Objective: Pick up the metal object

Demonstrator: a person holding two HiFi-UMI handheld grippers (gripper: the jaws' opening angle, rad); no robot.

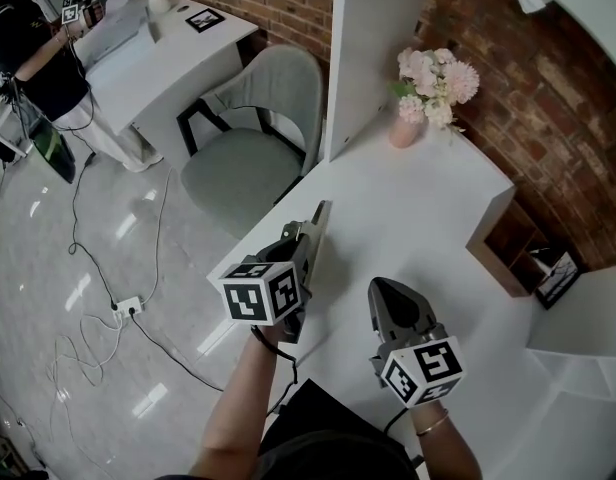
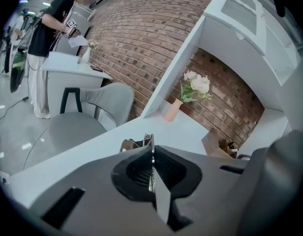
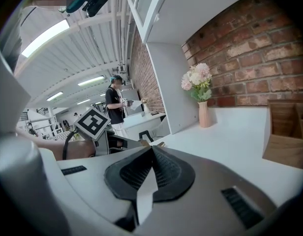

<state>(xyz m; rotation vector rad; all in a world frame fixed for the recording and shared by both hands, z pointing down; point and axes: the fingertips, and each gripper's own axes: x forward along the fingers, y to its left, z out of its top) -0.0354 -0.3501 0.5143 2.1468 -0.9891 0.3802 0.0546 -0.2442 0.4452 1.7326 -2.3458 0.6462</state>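
Observation:
My left gripper point(image 1: 310, 240) is held above the near left corner of the white table point(image 1: 418, 218), shut on a thin metal object point(image 1: 321, 214) that sticks out past its tips. In the left gripper view the jaws point(image 2: 151, 150) are pressed together on a metal edge, and the rest of the metal object point(image 2: 134, 143) shows just beyond them. To the right, my right gripper point(image 1: 386, 288) is shut with nothing in it. Its own view shows the pads point(image 3: 164, 168) meeting at the closed jaws point(image 3: 151, 150).
A pink vase of flowers point(image 1: 408, 128) stands at the table's far side beside a white upright panel point(image 1: 373, 48). A wooden box point(image 1: 508, 243) sits at the right. A grey chair point(image 1: 258, 138) stands left of the table. Cables point(image 1: 118, 308) lie on the floor. A person point(image 1: 38, 48) stands at another desk.

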